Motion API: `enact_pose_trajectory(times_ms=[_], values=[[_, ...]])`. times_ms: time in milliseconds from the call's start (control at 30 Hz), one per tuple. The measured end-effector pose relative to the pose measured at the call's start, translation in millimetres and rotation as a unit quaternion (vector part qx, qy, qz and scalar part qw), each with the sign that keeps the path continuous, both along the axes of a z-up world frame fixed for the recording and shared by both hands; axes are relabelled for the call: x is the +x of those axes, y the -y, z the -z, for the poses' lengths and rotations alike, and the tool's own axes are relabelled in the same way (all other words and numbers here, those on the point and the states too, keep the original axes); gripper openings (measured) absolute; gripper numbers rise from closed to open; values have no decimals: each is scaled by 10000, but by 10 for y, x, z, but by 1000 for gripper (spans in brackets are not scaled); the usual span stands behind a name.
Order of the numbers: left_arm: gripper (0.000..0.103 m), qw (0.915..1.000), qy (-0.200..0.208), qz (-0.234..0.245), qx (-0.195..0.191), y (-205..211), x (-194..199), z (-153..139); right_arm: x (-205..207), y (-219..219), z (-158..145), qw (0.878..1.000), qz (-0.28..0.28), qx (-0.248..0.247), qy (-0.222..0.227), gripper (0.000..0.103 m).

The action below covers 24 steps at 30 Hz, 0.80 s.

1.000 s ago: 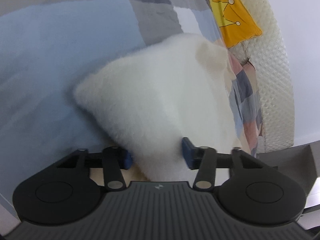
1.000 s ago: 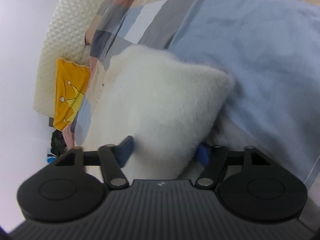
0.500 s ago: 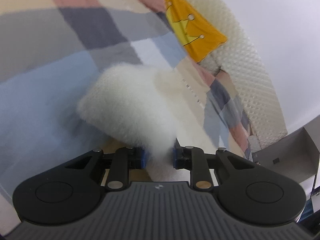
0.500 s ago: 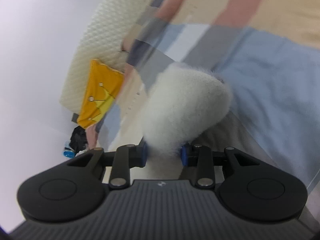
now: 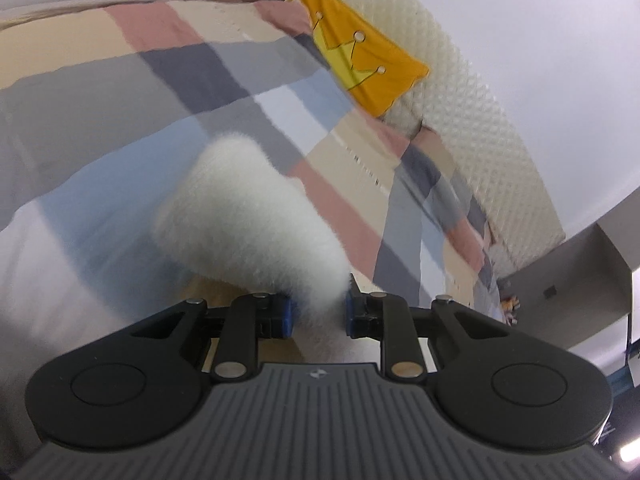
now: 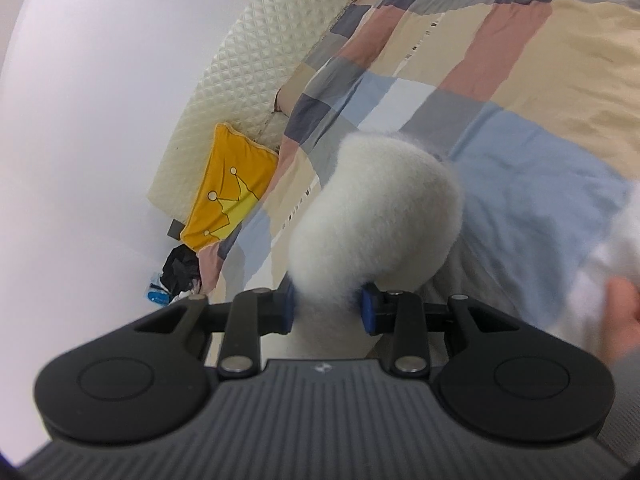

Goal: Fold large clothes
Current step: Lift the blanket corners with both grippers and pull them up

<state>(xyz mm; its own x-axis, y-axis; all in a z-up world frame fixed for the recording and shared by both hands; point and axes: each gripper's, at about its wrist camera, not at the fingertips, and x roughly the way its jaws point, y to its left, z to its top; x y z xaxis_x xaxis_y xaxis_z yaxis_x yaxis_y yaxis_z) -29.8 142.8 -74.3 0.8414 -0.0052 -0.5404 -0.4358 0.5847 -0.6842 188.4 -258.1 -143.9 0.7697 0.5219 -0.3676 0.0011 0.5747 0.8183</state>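
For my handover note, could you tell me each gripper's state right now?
Left gripper: shut on the white fluffy garment.
Right gripper: shut on the same garment.

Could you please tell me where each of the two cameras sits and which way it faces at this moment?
Left wrist: on the left gripper, looking along its fingers, clamped on the white fleece garment, over the checked quilt.
Right wrist: on the right gripper, clamped on the same fleece; a hand shows at right.
Shared: fleece, quilt, yellow crown cushion, quilted headboard.
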Motion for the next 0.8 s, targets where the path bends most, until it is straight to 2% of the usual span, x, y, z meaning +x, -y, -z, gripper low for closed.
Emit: enact_pose_trajectory(times_ms=[167, 267, 400, 533, 600, 800], values=[[27, 9999, -36, -53, -148, 73, -340, -75, -322, 102, -49, 10000, -4, -19, -76, 35], [27, 9998, -160, -100, 22, 89, -277, -114, -320, 82, -85, 9999, -7, -74, -102, 35], [28, 9994, -289, -142, 90, 24, 74, -134, -154, 46, -52, 9995, 84, -102, -275, 36], [28, 9993, -323, -169, -12, -84, 434, -135, 144, 18, 51, 9968, 226, 151, -754, 36], [28, 9993, -323, -182, 17, -117, 598, -150, 298, -5, 64, 9957, 270, 231, -859, 36], [28, 9980, -523, -342, 2, -257, 1186, -22, 729, -164, 111, 9934, 391, 112, -1073, 37]])
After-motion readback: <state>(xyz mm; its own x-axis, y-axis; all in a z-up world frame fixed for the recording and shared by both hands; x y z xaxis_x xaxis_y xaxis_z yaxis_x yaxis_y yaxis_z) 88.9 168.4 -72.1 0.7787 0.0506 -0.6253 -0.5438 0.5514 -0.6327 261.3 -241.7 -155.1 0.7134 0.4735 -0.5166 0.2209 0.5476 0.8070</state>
